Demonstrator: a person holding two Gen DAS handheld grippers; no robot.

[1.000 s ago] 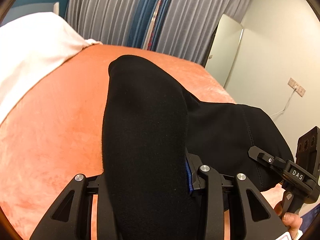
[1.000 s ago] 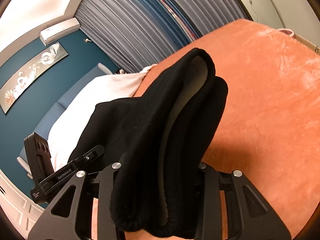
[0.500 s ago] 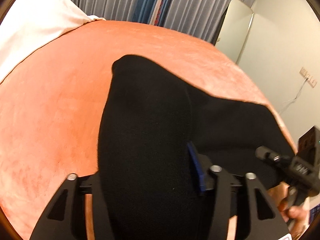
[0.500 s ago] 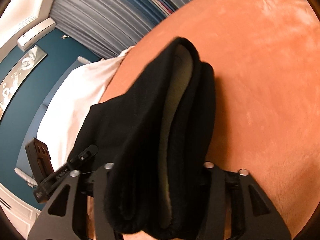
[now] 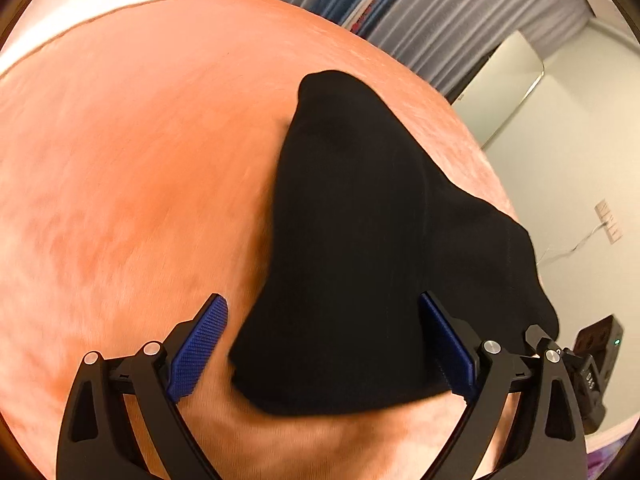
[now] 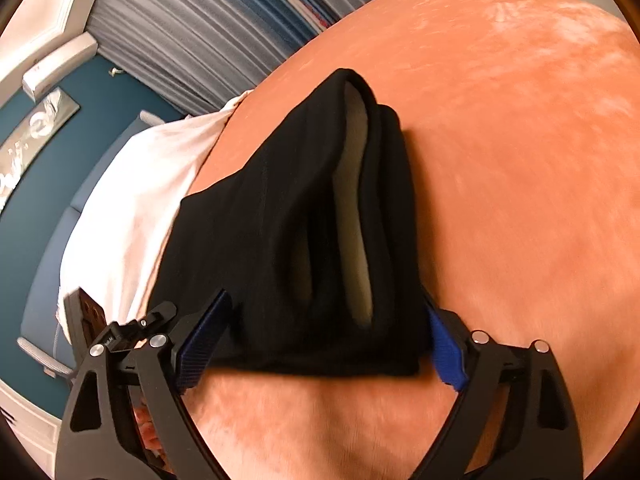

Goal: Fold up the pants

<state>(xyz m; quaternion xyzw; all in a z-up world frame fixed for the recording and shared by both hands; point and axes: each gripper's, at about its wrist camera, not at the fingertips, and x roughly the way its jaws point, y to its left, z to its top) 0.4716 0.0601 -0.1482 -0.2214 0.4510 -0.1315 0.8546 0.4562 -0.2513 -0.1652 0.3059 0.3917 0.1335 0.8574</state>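
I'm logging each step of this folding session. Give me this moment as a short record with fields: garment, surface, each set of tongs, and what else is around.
garment: black fabric pants, bunched in layers, pale lining showing at the open end
surface: orange plush bedspread, pants lying on it
left tongs: open, blue pads either side of the pants' near end
right tongs: open, straddling the layered end
surroundings: white pillow, grey and blue curtains

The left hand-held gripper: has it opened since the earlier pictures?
Yes. The left hand-held gripper now has its jaws spread wide apart, and the black pants lie released on the orange bedspread.
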